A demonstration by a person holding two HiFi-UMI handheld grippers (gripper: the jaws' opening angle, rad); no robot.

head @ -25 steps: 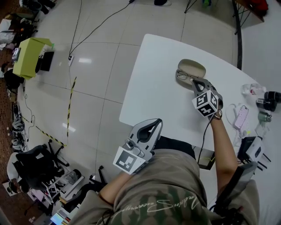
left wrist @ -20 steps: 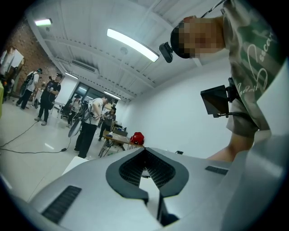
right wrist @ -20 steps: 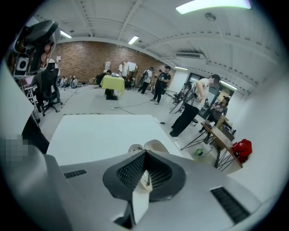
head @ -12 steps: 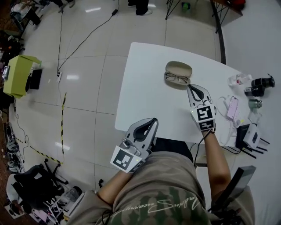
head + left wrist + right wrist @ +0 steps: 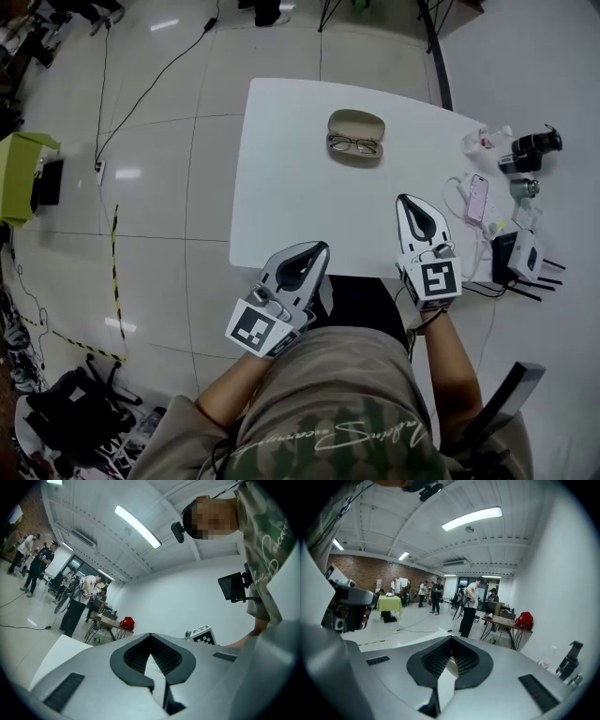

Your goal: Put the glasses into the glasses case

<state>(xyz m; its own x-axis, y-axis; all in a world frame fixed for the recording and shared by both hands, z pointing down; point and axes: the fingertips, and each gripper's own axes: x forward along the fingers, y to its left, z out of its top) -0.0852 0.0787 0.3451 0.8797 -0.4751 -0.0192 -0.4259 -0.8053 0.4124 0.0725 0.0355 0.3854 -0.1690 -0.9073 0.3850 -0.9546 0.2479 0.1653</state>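
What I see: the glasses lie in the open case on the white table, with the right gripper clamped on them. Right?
Not quite. The glasses lie in the open case on the white table, but the right gripper is not on them: the head view shows it at the table's near edge, apart from them, shut and empty.

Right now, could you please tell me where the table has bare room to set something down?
The table's left half is bare, from the glasses case out to its left edge. The strip between the case, the left hand-held gripper and the right hand-held gripper is also free. The right edge is crowded with a phone and a camera.
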